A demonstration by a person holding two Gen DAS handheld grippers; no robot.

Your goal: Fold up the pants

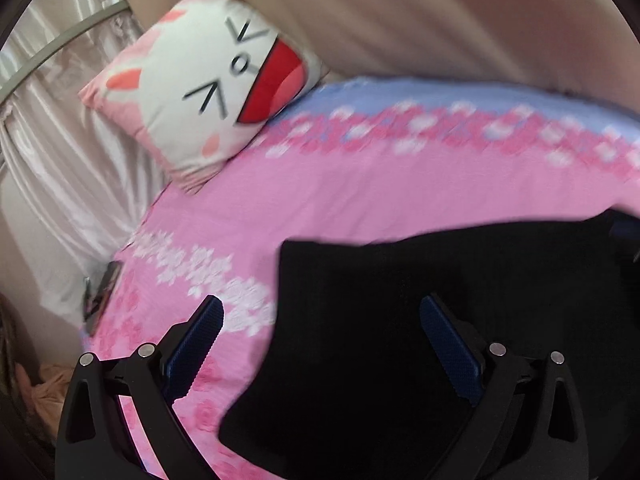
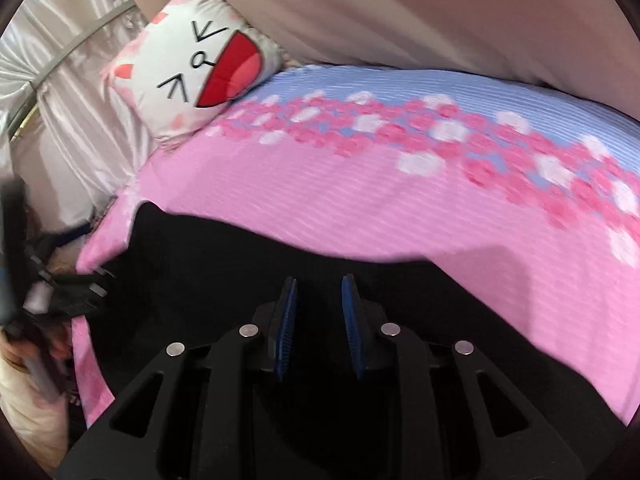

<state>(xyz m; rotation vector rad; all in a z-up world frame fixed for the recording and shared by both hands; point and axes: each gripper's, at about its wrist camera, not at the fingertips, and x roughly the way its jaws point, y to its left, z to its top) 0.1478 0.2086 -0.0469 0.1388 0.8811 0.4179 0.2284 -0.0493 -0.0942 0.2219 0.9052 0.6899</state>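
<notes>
Black pants (image 1: 400,300) lie flat on a pink flowered bedsheet (image 1: 300,208). In the left wrist view my left gripper (image 1: 320,308) is wide open and empty, above the pants' left edge; its left finger is over the sheet, its right finger over the black cloth. In the right wrist view the pants (image 2: 224,264) fill the lower half. My right gripper (image 2: 319,280) hovers over them, jaws partly open with a narrow gap, nothing between them. The left gripper (image 2: 60,292) and the hand holding it show blurred at the far left.
A pink and white cartoon-face pillow (image 1: 208,80) sits at the bed's far left corner, also in the right wrist view (image 2: 192,72). A beige headboard (image 1: 400,20) runs along the back. Satin curtain (image 1: 60,140) hangs left. A dark phone-like object (image 1: 100,292) lies at the bed's left edge.
</notes>
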